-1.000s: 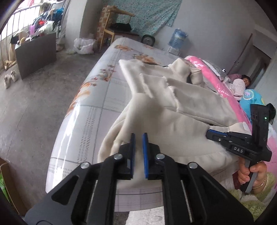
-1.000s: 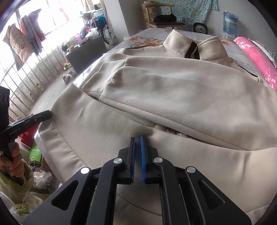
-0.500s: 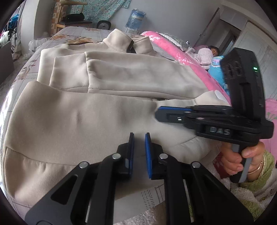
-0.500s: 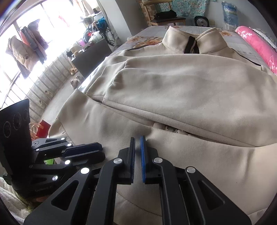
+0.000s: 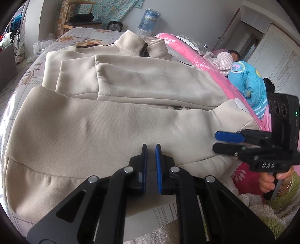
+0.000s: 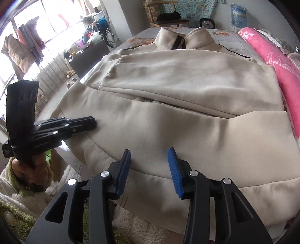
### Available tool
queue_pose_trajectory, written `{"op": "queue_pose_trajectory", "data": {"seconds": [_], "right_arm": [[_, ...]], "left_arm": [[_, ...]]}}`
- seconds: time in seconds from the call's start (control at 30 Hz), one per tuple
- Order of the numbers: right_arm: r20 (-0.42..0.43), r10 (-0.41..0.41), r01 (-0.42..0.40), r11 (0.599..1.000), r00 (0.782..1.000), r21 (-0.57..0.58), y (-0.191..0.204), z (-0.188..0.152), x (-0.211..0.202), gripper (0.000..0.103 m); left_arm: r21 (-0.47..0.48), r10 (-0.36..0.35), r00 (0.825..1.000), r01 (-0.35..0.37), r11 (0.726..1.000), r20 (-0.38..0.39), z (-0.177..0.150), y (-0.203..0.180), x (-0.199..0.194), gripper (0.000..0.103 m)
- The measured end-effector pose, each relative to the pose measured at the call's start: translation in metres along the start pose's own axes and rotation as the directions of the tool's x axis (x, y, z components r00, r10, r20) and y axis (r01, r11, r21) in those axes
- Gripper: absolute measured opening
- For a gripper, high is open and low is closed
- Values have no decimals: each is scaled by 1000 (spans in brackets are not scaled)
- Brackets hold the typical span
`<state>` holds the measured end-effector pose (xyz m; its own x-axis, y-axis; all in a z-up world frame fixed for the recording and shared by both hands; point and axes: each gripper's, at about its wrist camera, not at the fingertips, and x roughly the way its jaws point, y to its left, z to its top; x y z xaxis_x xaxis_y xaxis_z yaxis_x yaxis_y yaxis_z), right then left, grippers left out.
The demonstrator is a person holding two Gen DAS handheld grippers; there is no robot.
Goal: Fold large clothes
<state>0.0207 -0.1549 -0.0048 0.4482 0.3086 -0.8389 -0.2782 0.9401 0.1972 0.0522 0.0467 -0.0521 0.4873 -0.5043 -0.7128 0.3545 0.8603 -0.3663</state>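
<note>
A large beige jacket (image 5: 112, 127) lies flat on the bed, collar (image 5: 131, 44) at the far end and both sleeves (image 6: 187, 82) folded across the chest. My left gripper (image 5: 151, 148) hovers over the jacket's near hem, jaws nearly shut with nothing between them; it also shows in the right wrist view as the left gripper (image 6: 93, 122) by the hem's left corner. My right gripper (image 6: 149, 150) is above the near hem with its jaws opening, no cloth pinched. The left wrist view shows the right gripper (image 5: 215, 141) at the hem's right corner.
The bed (image 5: 90, 34) has a floral sheet. A pink blanket (image 6: 281, 65) runs along its right side, and a person (image 5: 243, 78) lies beyond it. A chair (image 6: 168, 18), a water jug (image 5: 151, 16) and a railing with hung clothes (image 6: 24, 47) stand further off.
My left gripper swung from the bed's left side to face the jacket's hem, then held still. My right gripper drew back to the right, and its jaws went from shut to open.
</note>
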Motion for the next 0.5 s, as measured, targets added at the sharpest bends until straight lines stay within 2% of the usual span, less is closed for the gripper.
{"op": "queue_pose_trajectory", "data": {"seconds": [0.1, 0.2, 0.3, 0.4, 0.5], "right_arm": [[48, -73, 71, 996, 996, 51, -27, -4, -24, 40], [14, -158, 155, 979, 987, 128, -63, -15, -22, 40], [12, -131, 127, 977, 991, 169, -77, -17, -20, 39], [66, -191, 180, 972, 979, 151, -76, -12, -38, 39], [84, -222, 197, 952, 971, 233, -100, -14, -47, 41]], "left_arm": [[-7, 0, 1000, 0, 1000, 1, 0, 1, 0, 9], [-13, -3, 1000, 3, 1000, 3, 0, 2, 1, 8], [-25, -14, 1000, 14, 1000, 8, 0, 5, 1, 8], [-35, -14, 1000, 15, 999, 10, -1, 5, 1, 8], [-36, -10, 1000, 10, 999, 14, -2, 4, 1, 8]]}}
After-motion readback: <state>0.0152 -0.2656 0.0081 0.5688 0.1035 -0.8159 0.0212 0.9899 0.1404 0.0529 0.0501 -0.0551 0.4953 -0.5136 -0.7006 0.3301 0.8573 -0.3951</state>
